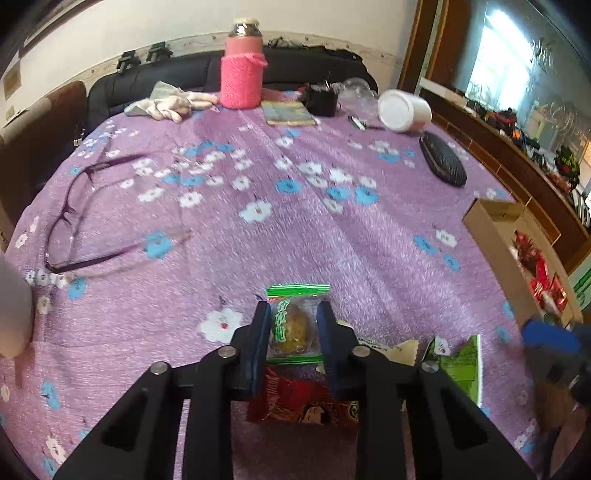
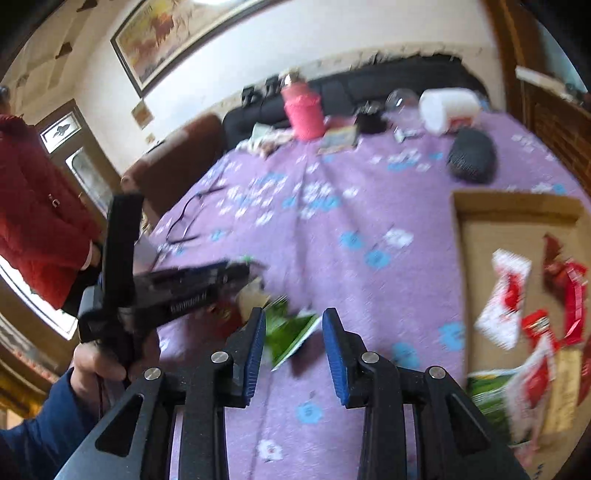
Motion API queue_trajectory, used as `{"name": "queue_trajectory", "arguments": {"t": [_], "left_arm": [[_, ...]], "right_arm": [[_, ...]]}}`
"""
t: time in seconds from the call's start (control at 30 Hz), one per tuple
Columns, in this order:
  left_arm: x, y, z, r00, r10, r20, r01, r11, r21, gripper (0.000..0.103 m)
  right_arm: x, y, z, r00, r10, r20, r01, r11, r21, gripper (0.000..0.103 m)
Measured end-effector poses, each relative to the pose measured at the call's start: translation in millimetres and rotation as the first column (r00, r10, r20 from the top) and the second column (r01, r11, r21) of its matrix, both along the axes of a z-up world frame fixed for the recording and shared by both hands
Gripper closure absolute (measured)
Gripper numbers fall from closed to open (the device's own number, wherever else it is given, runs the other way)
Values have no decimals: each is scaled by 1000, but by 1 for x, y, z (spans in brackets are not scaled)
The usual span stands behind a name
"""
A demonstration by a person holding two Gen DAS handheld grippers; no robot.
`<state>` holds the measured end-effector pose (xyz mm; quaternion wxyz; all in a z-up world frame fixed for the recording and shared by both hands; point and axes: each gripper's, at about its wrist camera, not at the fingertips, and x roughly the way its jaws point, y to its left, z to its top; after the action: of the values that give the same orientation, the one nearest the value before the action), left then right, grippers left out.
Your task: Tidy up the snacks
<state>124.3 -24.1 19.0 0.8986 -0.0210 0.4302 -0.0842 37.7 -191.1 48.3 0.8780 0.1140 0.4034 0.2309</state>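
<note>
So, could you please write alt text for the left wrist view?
The left gripper is shut on a clear green-edged snack packet on a purple flowered tablecloth. A red packet lies below, a cardboard box at right.

On the bench (image 1: 332, 229), a pair of glasses (image 1: 74, 206) is placed at the left, a cardboard box (image 1: 491, 229) holding snack packets (image 1: 543, 273) at the right, and a flask (image 1: 242, 70) at the far edge.

Blk sofa (image 1: 207, 74), framed pic (image 2: 166, 33)

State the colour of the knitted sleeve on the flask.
Pink, on the flask; clearest in the left wrist view.
</note>
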Motion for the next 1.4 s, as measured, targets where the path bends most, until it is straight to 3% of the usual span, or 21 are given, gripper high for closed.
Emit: {"name": "queue_trajectory", "arguments": {"t": [0.1,0.3,0.47,0.53,0.57,0.63,0.67,0.7,0.8,0.87,0.93,1.03,1.1,1.2,1.4], "left_arm": [[-2,8,7,1000,14,8,-14,999,-33,90],[-7,18,12,999,28,18,-27,998,-62,90],[-3,31,10,999,42,-15,-43,993,-110,90],[-1,34,9,999,40,-30,-44,990,-136,89],[0,33,10,999,37,-29,-41,989,-142,87],[-1,30,11,999,31,-14,-33,991,-127,72],[-2,28,11,1000,30,-5,-30,993,-118,55],[-2,27,11,1000,31,1,-31,993,-116,45],[1,25,9,999,32,-2,-32,993,-118,45],[4,24,3,999,33,-24,-36,992,-119,45],[7,18,-1,999,25,-34,-29,994,-102,45],[7,8,-2,1000,17,-14,-18,999,-50,50],[10,-1,-10,1000,19,-22,-19,1000,12,64],[9,-12,-14,1000,23,12,-24,993,119,72],[6,-11,-12,1000,23,9,-24,995,101,73]], "right_arm": [[12,11,2,998,0,-58,2,1000,26,68],[41,39,-13,994,-34,-105,25,996,-91,68],[30,44,-25,991,7,-132,-21,994,-109,66],[16,49,-23,992,56,-116,-70,990,-122,58],[12,51,-22,992,71,-105,-85,987,-136,56],[8,61,-20,993,90,-75,-103,976,-193,49],[5,66,-20,994,99,-52,-108,965,-239,49],[4,71,-22,994,102,-38,-109,952,-286,49],[7,77,-30,996,77,-35,-85,927,-366,56],[6,73,-30,998,69,-13,-69,931,-359,59],[7,67,-30,999,45,-2,-43,937,-347,70],[10,55,-31,1000,20,-8,-22,955,-295,71],[10,50,-30,1000,11,-9,-13,960,-280,71],[10,46,-30,1000,4,-4,-5,963,-270,72],[6,48,-30,1000,13,14,-8,957,-291,71]]}}
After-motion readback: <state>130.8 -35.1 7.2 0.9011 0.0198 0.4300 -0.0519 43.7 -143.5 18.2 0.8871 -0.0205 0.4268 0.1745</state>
